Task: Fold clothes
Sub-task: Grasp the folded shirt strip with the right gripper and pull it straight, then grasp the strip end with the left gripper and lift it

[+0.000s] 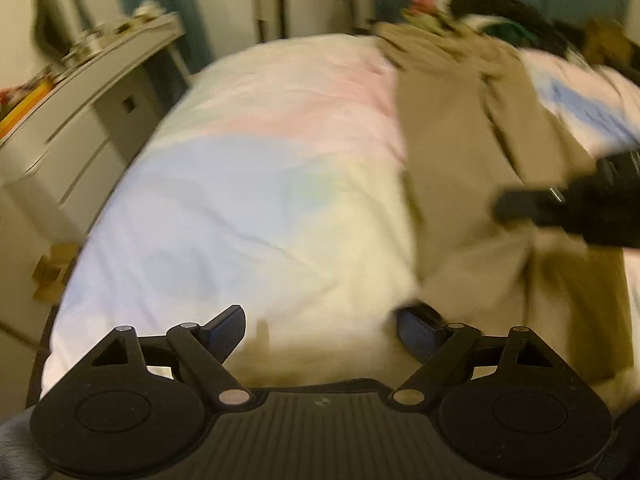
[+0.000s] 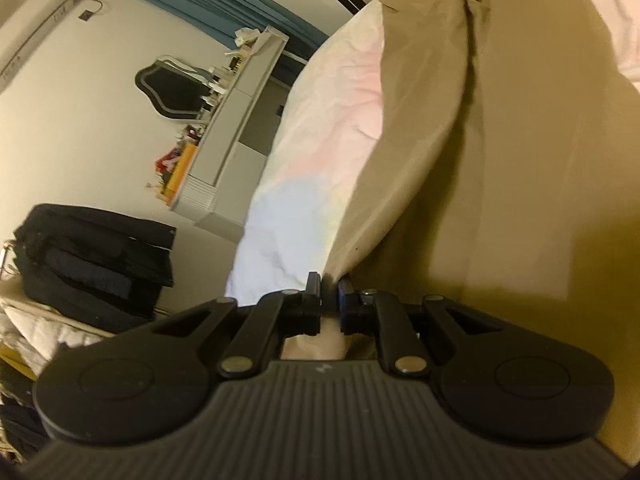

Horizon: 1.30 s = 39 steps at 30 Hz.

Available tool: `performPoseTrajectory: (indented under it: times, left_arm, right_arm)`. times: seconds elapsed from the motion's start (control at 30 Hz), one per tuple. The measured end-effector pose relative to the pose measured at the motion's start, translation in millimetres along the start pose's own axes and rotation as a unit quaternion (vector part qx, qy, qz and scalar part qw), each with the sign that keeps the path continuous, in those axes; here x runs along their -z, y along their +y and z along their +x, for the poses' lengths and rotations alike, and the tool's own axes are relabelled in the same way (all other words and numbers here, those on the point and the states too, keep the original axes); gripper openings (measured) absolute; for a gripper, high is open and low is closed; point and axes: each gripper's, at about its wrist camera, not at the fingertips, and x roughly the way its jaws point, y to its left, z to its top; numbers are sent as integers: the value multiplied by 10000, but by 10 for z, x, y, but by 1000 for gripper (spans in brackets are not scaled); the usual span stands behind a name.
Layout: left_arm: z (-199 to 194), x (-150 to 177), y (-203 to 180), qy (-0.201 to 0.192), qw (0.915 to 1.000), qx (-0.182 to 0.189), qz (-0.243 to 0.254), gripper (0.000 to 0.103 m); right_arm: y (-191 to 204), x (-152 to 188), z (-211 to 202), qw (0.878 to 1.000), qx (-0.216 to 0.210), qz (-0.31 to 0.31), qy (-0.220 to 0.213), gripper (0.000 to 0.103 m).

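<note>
Item: long khaki woven garment (image 1: 448,136), probably trousers, stretched lengthwise along the right side of a bed with a pastel pink, blue and yellow cover (image 1: 248,168). Right gripper (image 2: 330,298): fingers narrowed onto a pinched edge of the cloth, seemingly to lift or tension it for a fold. Left gripper (image 1: 320,330): fingers wide, empty, at the garment's near end. Left view blurred; the garment's far end ran into a heap of mixed clothes (image 1: 492,12); its type stayed uncertain.

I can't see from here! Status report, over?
Left gripper open, empty. Right gripper shut on tan trousers, lifting an edge off the bed. Nothing blocking.
</note>
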Motion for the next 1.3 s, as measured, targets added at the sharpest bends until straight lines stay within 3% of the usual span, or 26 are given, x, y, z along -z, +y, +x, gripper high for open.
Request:
performPoseTrajectory:
  times: [0.1,0.23,0.37,0.47,0.53,0.63,0.73,0.93,1.0,1.03,1.1,1.13,1.17,1.3]
  left_arm:
    - [-51,-52,119,-106,9995,60,-300,85]
    - [-115,6,153,-227,9972,709,-101,85]
    - [-166,27,11,-508,9912,1169,350,85]
    - [-162,37,-99,-507,9825,1695,588,85]
    - [-112,17,-190,-414,9782,1898,731,82]
    - [127,-51,-364,-152,9691,2236,1028,72]
    - [426,-142,-479,139,9643,2431,1041,68]
    - [795,-256,-446,511,9695,2340,516,54]
    - [933,-278,-375,741,9680,2380,280,34]
    - [980,-280,-344,872,9663,2418,172,17]
    - [1016,-276,-276,1093,9621,2500,-38,8]
    - [997,-269,-239,1179,9597,2545,-138,5]
    - [978,-261,-202,1265,9572,2591,-239,4]
    - [897,-202,-72,1535,9498,2655,-624,4]
  right_arm:
    - [-1,55,20,10000,-22,29,1,12]
    - [-12,131,61,10000,49,81,11,12]
    - [-45,198,-63,9985,539,-86,-92,11]
    - [-133,269,-143,9946,1024,-150,-56,11]
    - [-207,350,-160,9918,1274,-132,20,11]
    - [-216,444,-209,9938,1105,-100,23,12]
    - [-108,504,-351,9900,1319,-439,-258,12]
    - [-66,629,-707,9797,1701,-478,-949,13]
    - [-125,630,-757,9772,1805,-272,-1081,16]
    - [-158,626,-776,9760,1849,-157,-1135,23]
    - [-226,620,-814,9731,1937,72,-1244,42]
    - [-259,617,-833,9714,1981,187,-1298,52]
    - [-293,614,-852,9695,2024,301,-1352,56]
    - [-428,601,-929,9600,2193,759,-1564,60]
